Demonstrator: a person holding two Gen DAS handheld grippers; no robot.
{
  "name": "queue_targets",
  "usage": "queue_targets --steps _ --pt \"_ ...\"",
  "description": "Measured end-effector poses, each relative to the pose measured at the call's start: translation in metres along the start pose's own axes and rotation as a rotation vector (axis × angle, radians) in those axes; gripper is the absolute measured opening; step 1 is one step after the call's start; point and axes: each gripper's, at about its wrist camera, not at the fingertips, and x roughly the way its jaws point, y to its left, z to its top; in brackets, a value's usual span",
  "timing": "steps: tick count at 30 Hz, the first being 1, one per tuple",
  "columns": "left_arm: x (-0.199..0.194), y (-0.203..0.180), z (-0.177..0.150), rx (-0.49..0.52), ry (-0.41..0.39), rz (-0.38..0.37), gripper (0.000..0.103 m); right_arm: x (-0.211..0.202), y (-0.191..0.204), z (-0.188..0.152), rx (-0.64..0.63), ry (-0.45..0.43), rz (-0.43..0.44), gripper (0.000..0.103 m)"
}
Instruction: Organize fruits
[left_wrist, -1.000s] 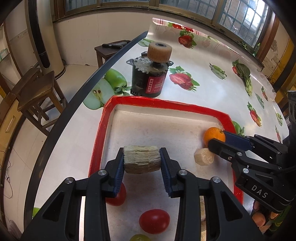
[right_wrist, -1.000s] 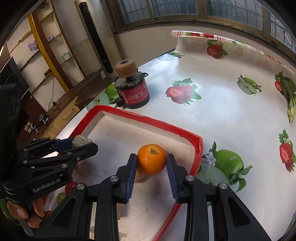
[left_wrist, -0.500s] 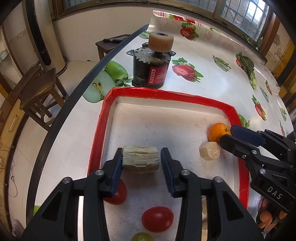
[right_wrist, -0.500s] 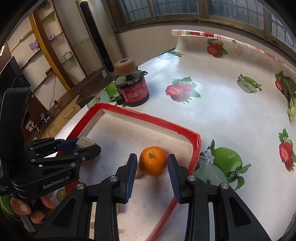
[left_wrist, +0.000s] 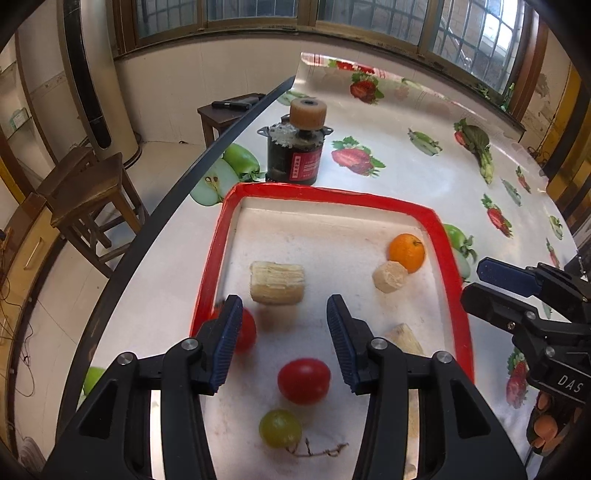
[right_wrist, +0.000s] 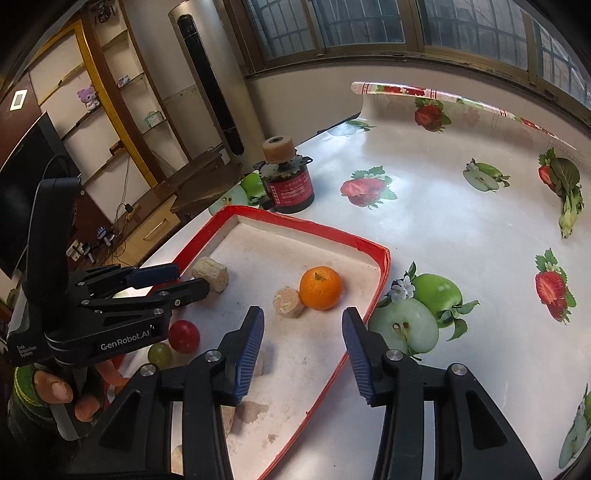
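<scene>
White tray (left_wrist: 448, 258) with red rim; orange fruit (left_wrist: 406, 252), two red tomatoes (left_wrist: 303, 380), one green grape (left_wrist: 279, 428). Counter (right_wrist: 461, 236): white covering printed with strawberries and green apples.

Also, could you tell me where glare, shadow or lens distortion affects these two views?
Left wrist view: fisheye bends the table edge into a curve; window glare washes out the tablecloth's far end; soft shadow lies under the sugarcane piece. Right wrist view: black vignette at the corners; the orange stays sharp and evenly lit.
</scene>
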Motion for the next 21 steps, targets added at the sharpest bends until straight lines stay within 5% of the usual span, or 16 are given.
queue_targets --steps 9,21 --pt "-0.033 -0.011 -0.024 0.019 -0.063 0.025 0.046 -0.027 0.013 -0.020 -0.049 -0.010 0.028 0.047" --pt "-0.075 -0.018 -0.064 0.030 -0.130 0.060 0.046 -0.060 0.028 -0.055 -0.204 -0.015 0.082 0.061"
